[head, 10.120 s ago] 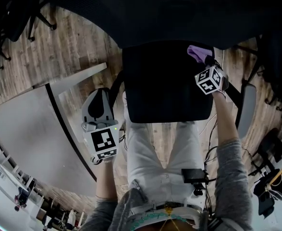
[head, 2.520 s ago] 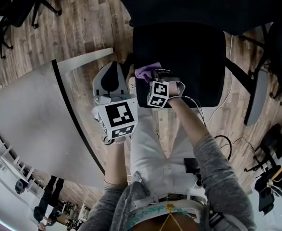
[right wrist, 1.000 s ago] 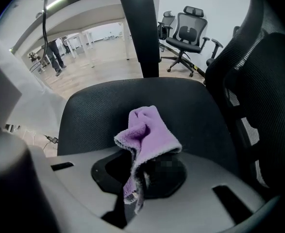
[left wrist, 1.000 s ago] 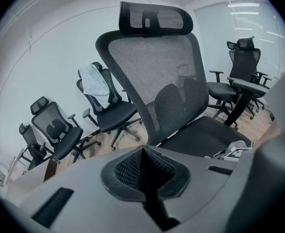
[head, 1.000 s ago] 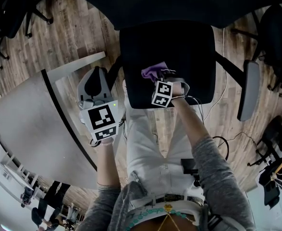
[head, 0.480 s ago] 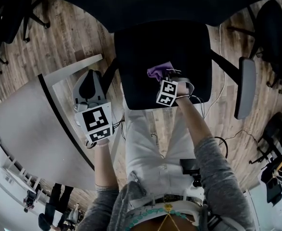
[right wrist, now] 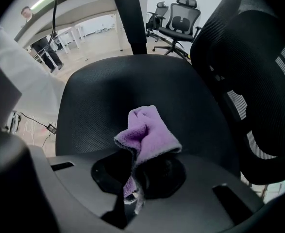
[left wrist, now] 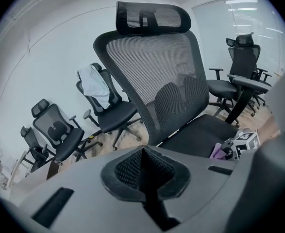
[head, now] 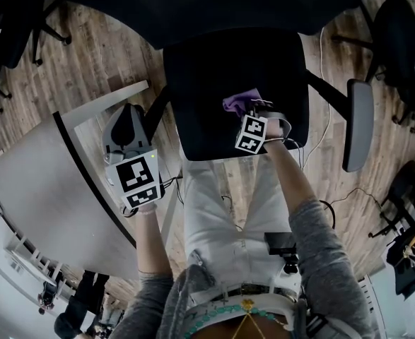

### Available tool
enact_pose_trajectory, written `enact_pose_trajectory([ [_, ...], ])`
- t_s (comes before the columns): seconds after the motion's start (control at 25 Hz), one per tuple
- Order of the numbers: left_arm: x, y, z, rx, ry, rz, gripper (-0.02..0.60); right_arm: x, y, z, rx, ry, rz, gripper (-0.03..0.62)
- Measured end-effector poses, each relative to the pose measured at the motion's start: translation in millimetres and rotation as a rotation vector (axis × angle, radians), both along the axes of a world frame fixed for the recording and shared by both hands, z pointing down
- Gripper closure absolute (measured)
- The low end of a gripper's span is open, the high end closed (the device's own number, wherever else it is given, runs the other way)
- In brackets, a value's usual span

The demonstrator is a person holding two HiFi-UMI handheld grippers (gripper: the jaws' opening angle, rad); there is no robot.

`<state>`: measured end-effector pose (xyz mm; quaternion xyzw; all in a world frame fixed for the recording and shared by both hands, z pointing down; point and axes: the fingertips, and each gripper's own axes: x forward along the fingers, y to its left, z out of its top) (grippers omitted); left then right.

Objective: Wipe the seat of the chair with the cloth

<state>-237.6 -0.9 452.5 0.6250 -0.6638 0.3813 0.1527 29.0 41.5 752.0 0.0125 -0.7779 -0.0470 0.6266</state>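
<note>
Cloth (right wrist: 149, 130), purple and bunched, rests on the front half of the black chair seat (right wrist: 108, 86). One fold is pinched between the closed jaws of the right gripper (right wrist: 134, 181). Left gripper (left wrist: 144, 171): jaws pressed together with nothing between them, held off the seat's left side above the wood floor (head: 73, 69), facing the mesh backrest (left wrist: 157, 76).

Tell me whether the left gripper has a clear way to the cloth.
Probably yes: the left gripper, jaws shut, hangs beside the seat with nothing between it and the cloth, though the right gripper holds it clamped.
</note>
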Motion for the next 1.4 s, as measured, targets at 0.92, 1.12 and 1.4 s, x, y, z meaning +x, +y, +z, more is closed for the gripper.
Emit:
enact_pose_trajectory([
  [0.92, 0.4, 0.8, -0.7, -0.003, -0.019, 0.0, 0.578, 80.2, -24.9, -4.9, 0.033, 0.069, 0.1, 0.546],
  [1.12, 2.1, -0.2, -0.1, -0.002, -0.01, 0.003, 0.578, 111.0, -29.3, -9.0, 0.034, 0.106, 0.135, 0.546],
  [1.4, 4.8, -0.5, -1.2, -0.002, -0.003, -0.001, 0.578, 144.2, -36.4, -13.4, -0.003, 0.126, 0.184, 0.546],
])
